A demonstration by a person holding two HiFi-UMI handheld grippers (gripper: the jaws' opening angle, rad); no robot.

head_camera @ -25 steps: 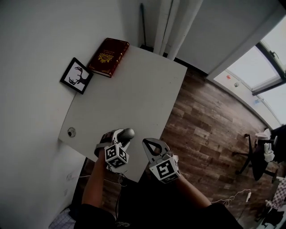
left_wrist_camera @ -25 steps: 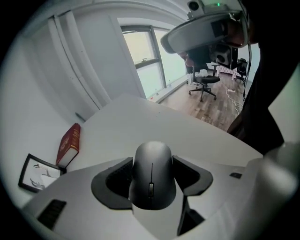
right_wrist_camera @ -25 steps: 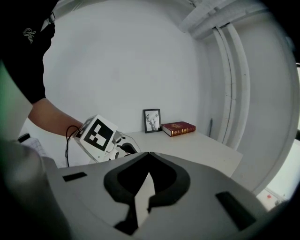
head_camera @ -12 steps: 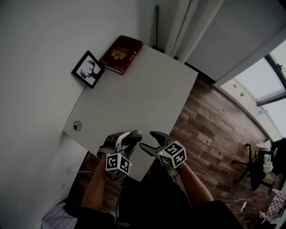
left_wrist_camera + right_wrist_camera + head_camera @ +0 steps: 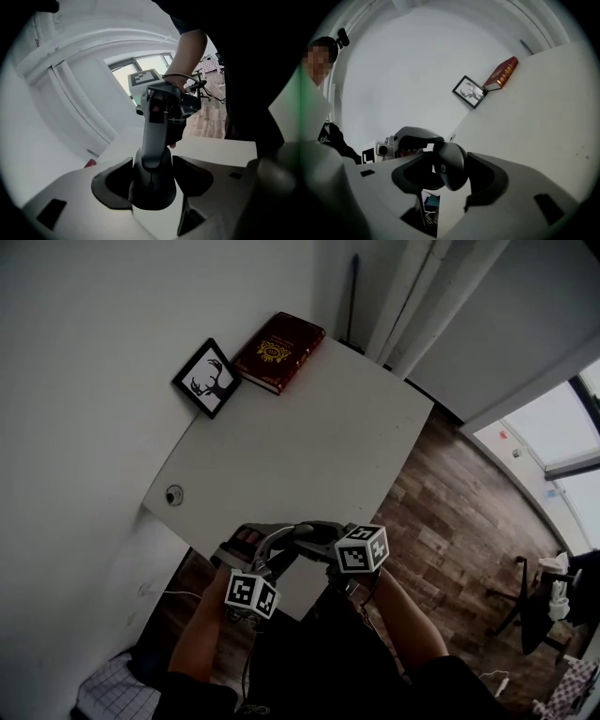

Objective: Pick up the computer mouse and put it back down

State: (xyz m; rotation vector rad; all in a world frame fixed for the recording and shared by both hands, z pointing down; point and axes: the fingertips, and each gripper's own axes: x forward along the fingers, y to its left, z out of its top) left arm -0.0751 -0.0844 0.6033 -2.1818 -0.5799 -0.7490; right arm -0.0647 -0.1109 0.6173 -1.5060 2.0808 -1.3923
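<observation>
"Is there any writing here you can actually read?"

"No. The red book (image 5: 279, 352) has a gold emblem on its cover, but any lettering with it is too small to make out."

"And its spine, in the right gripper view?"

"No title can be made out there either."

"The framed picture (image 5: 207, 378)?"

"It's a black antlered-deer silhouette on white, a drawing rather than words."

"The two marker cubes?"

"The left cube (image 5: 250, 594) and the right cube (image 5: 362, 548) both show black-and-white square code patterns, not letters or digits."

"Is there a brand on the computer mouse (image 5: 449, 165)?"

"There's one small pale mark, too blurred to read."
</observation>
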